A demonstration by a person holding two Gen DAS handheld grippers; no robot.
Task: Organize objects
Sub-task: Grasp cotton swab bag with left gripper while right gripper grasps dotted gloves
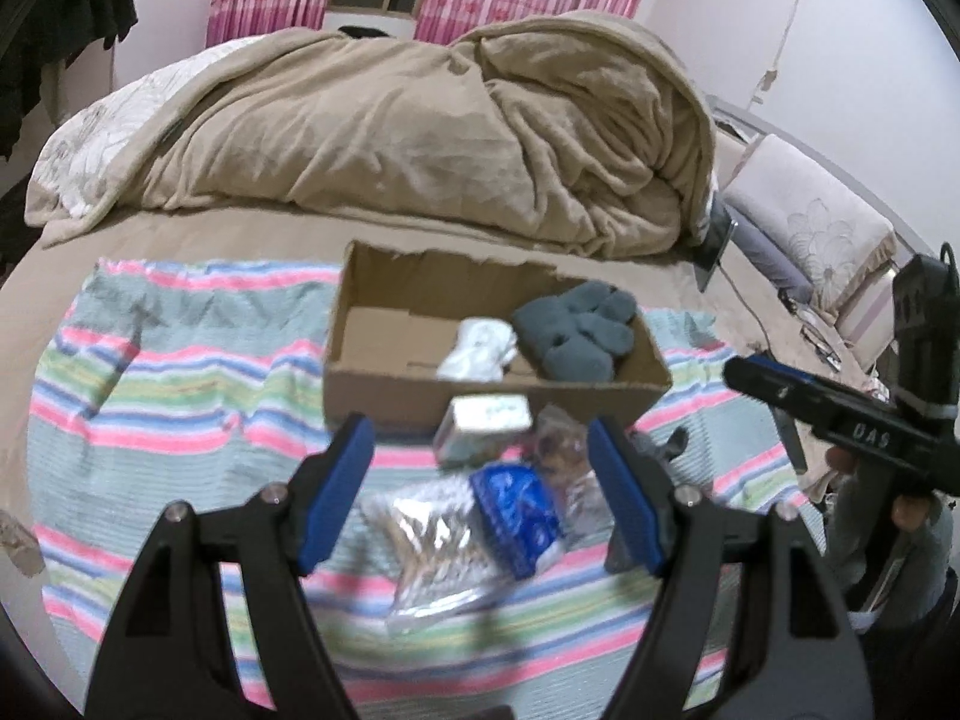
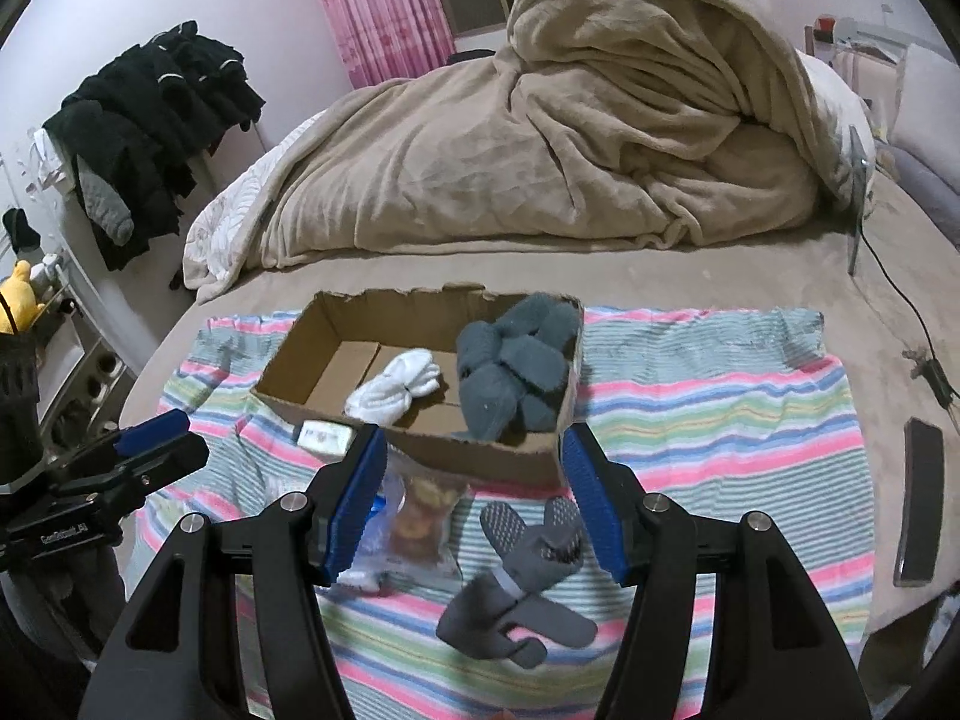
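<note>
both hand-held grippers are hovering with jaws wide apart and nothing in them. the left hand-held gripper (image 1: 480, 498) is hanging right over the foil packet with the blue end (image 1: 462, 531), and the right hand-held gripper (image 2: 474, 504) is sitting over the pair of grey grip socks (image 2: 519, 585). so i'd guess we're mid-sort: some soft stuff is already boxed and the loose bits are waiting on the striped towel (image 2: 720, 414) spread over the bed.

the next move is probably dropping onto one of those two and closing. the packet looks crinkly and slippery, so it's likely wanting a pinch across the middle. the socks are floppy and crossing each other, so one may be dragging the other along.

just past the packet there's a clear snack bag (image 2: 423, 516) and a small white box (image 2: 324, 438) tucked against the front wall of the cardboard box (image 2: 480, 459). that wall is the thing to clear when carrying anything in. inside, white socks (image 2: 396, 390) are lying mid-box and a dark grey fluffy bundle (image 2: 516, 366) is filling the right end, so the left end is looking free.

further off, a phone (image 2: 921, 498) is lying on the right edge of the bed, and a rumpled beige blanket (image 2: 570, 138) is behind everything.
</note>
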